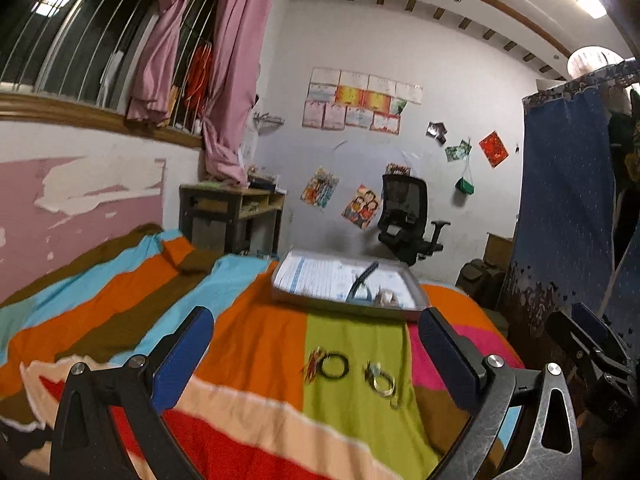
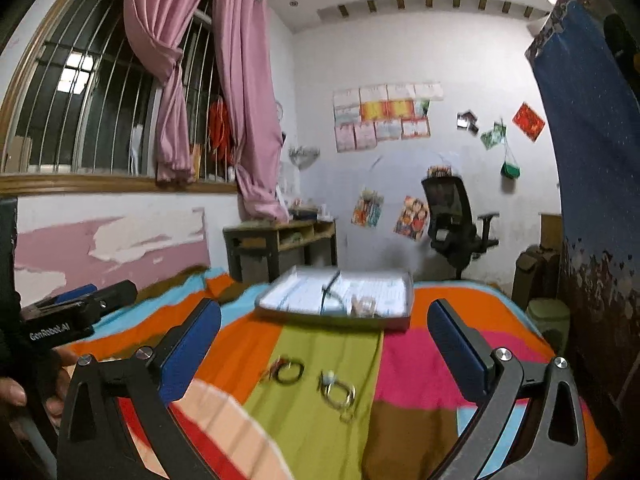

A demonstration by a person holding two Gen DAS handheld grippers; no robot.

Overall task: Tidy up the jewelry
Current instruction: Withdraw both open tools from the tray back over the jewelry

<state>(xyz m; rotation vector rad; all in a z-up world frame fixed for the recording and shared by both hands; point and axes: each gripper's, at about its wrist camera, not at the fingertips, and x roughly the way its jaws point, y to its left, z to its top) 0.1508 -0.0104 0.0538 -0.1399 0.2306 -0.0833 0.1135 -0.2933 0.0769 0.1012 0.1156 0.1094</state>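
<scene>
Only the right wrist view shows a hand (image 2: pixel 16 390) beside the left tongs (image 2: pixel 88 300).

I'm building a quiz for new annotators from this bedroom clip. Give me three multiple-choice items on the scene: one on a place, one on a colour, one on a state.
1. Where do the black ring and the metal bangle lie?
A. In the tray
B. On the green stripe of the blanket
C. On the desk

2. What colour are the pads on the claw fingers?
A. Blue
B. Red
C. White

3. How does the left claw stand?
A. Shut on the ring
B. Shut on nothing
C. Open, holding nothing

Answers:
1 B: both pieces rest on the green stripe, nearer the camera than the tray.
2 A: the inner faces of both fingers show blue.
3 C: its fingers stand wide apart, with the blanket showing between them; the right claw is the same.
</scene>
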